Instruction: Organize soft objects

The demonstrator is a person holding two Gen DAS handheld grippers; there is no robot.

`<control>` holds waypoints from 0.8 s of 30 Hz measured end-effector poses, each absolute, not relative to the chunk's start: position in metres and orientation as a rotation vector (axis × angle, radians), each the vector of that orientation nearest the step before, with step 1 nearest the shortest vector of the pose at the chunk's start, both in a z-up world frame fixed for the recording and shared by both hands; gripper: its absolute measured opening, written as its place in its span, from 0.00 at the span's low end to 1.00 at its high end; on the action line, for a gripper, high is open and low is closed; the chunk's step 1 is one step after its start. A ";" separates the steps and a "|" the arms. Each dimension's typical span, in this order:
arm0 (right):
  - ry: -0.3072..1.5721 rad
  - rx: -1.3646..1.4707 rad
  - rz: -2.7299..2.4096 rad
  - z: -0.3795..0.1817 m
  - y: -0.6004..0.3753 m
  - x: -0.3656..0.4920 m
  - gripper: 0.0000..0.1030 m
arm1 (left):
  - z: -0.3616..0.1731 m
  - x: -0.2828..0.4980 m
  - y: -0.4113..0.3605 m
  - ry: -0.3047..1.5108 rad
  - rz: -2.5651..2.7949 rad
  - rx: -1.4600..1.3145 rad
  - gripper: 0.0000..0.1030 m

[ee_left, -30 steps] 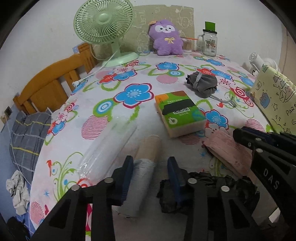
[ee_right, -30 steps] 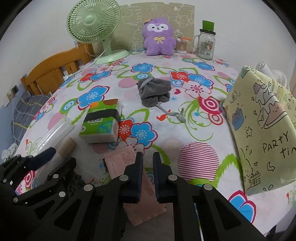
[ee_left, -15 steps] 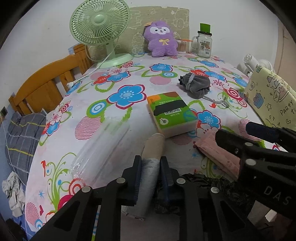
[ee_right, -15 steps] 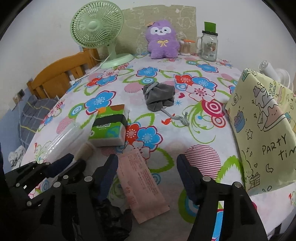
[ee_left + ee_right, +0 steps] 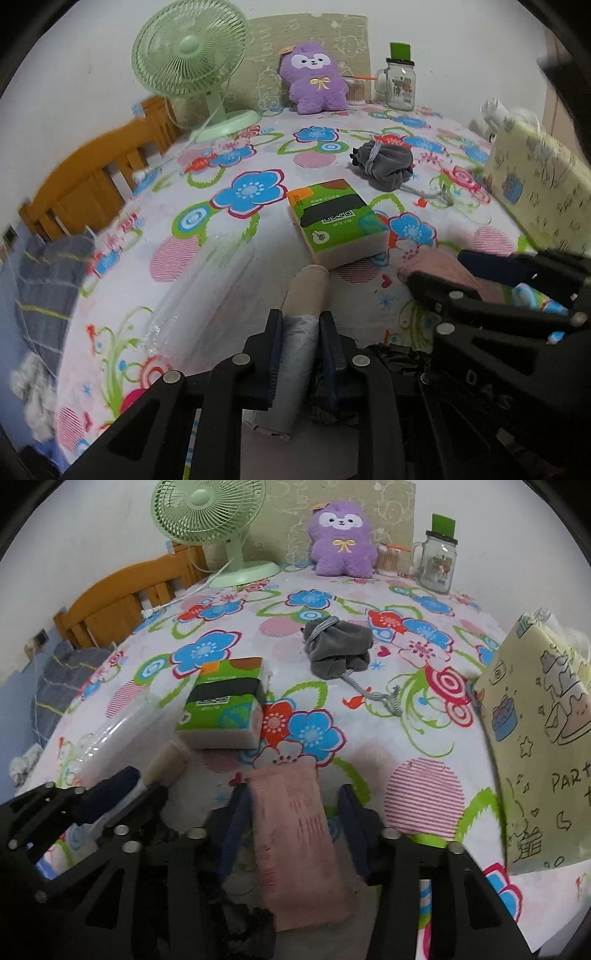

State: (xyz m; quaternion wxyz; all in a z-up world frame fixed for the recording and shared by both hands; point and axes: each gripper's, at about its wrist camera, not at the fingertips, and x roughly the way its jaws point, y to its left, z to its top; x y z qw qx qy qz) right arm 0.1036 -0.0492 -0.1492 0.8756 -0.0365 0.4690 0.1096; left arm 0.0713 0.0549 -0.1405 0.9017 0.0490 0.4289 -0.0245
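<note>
My left gripper [image 5: 300,325] is shut on a roll of grey plastic bags [image 5: 301,343] with a beige cardboard core, near the table's front edge; the roll's core end also shows in the right wrist view [image 5: 166,762]. My right gripper [image 5: 291,805] is open, its fingers astride a flat pink pouch [image 5: 295,834] that lies on the cloth; the pouch also shows in the left wrist view [image 5: 439,269]. A green tissue pack [image 5: 334,221] [image 5: 225,705] lies mid-table. A grey drawstring pouch [image 5: 384,162] [image 5: 338,646] lies behind it. A black crumpled bag [image 5: 251,930] lies at the front edge.
A purple plush toy [image 5: 341,539], a green fan [image 5: 210,513], a glass jar [image 5: 437,563] and a cotton-swab cup stand at the back. A yellow party gift bag [image 5: 543,746] stands at the right. A clear plastic tube [image 5: 199,288] lies at left. A wooden chair [image 5: 85,184] is beyond the left edge.
My left gripper closed on the bag roll. My right gripper opened wide and moved over the pink pouch, which now lies between its fingers.
</note>
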 end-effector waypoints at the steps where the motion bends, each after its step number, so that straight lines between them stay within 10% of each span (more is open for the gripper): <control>1: 0.966 -0.116 0.221 -0.150 -0.046 0.102 0.41 | -0.140 0.073 0.057 0.891 -0.055 0.080 0.18; 24: 0.911 -0.001 0.192 -0.118 -0.081 0.102 0.41 | -0.111 0.077 0.034 0.814 -0.099 0.087 0.09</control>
